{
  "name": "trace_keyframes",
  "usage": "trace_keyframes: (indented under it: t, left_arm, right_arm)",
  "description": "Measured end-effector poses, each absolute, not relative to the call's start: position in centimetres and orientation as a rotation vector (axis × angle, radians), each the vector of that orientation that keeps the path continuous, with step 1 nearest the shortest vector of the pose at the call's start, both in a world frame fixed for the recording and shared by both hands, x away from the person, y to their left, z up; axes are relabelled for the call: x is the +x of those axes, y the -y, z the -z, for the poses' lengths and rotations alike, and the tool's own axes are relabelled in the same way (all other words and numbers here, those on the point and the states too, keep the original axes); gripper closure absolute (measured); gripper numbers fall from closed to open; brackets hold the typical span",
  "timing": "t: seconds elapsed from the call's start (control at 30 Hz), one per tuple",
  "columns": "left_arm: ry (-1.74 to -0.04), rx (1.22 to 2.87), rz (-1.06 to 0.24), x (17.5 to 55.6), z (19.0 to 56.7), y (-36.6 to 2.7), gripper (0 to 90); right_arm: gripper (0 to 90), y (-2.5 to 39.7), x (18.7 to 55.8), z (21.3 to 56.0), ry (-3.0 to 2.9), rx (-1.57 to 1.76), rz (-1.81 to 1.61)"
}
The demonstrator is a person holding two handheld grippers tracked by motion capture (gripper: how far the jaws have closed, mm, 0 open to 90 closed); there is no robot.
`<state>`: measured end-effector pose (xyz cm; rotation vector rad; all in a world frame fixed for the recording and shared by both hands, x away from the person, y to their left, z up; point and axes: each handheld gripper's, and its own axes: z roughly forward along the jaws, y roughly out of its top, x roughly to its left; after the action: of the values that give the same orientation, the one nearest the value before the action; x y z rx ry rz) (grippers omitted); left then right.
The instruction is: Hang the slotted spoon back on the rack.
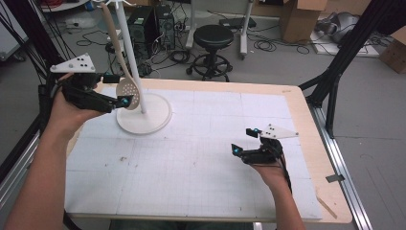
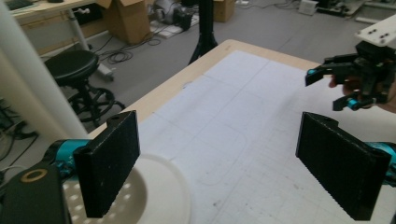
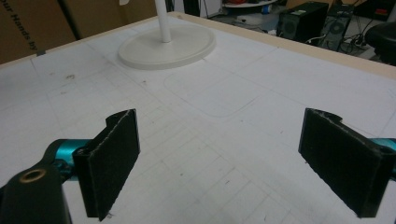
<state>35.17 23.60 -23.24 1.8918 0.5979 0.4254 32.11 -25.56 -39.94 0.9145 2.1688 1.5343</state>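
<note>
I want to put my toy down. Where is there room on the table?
The white mat is bare between the stand's round base and the right claw. It is crowded at the far left: base, hanging spoon, left claw.

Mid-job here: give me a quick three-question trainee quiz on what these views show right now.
1. True or false: the slotted spoon lies flat on the table.
2. Which gripper is beside the spoon's bowl: A left gripper, B right gripper?
3. Fill in: the stand has a round white ____.

Key: 1 false, it hangs from the stand; 2 A; 3 base.
</note>
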Motion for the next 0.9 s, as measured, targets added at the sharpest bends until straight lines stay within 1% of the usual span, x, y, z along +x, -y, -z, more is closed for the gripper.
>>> trace_keyframes:
  t: [0.2,0.5,0.63,0.9]
  left_arm:
    - [-0.579,1.887,-0.411,34.8,24.8,-23.2,14.2]
    - [-0.547,1.853,-0.358,34.2,28.4,-22.9,13.2]
    - [-0.550,1.833,-0.354,34.0,29.9,-22.8,13.1]
    - [-0.571,1.849,-0.353,33.3,32.8,-22.1,12.8]
  right_arm:
    - [11.5,25.6,32.1,39.9,-2.171,0.915,-1.532]
    - [11.5,25.5,32.1,40.0,-2.177,0.910,-1.529]
    - [11.4,25.3,32.1,40.1,-2.186,0.911,-1.524]
    - [11.4,25.4,32.1,40.1,-2.191,0.913,-1.521]
